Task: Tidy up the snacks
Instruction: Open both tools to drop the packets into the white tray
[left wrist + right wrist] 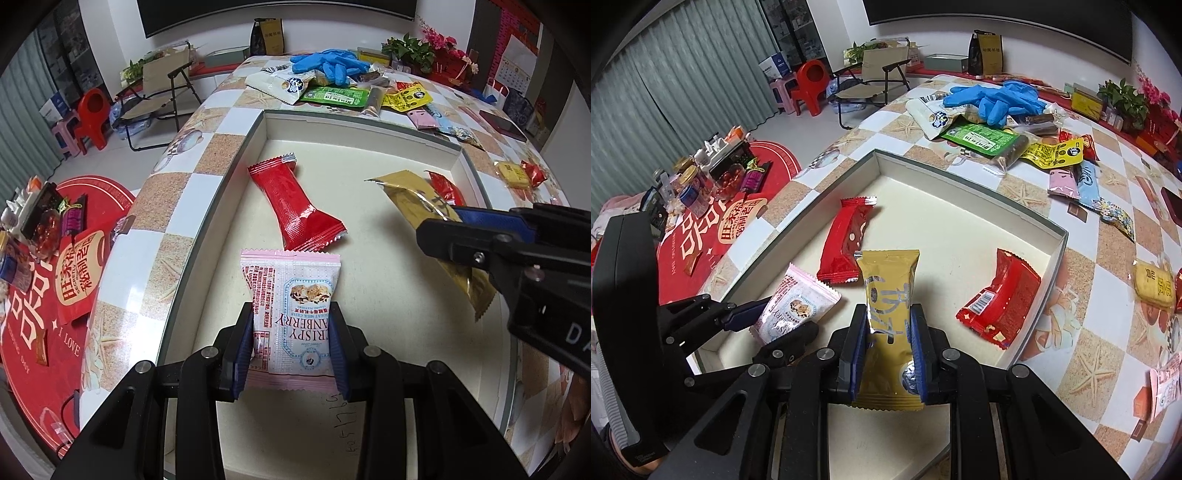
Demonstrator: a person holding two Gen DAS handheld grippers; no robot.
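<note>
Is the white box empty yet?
No. Two red packets lie inside the box; both grippers hold more over it.

The left tool (291, 347) and right tool (888, 350) each have both fingers pressed against a packet, side by side.

Location: a home living room. Indicators: large dark wall-mounted screen (277, 14); beige folding camp chair (155, 96); red plastic child's stool (92, 114) on a pale tiled floor; grey vertical blinds (683, 66); potted green plant (408, 50); table covered in a checkered starfish-print cloth (218, 147).
</note>
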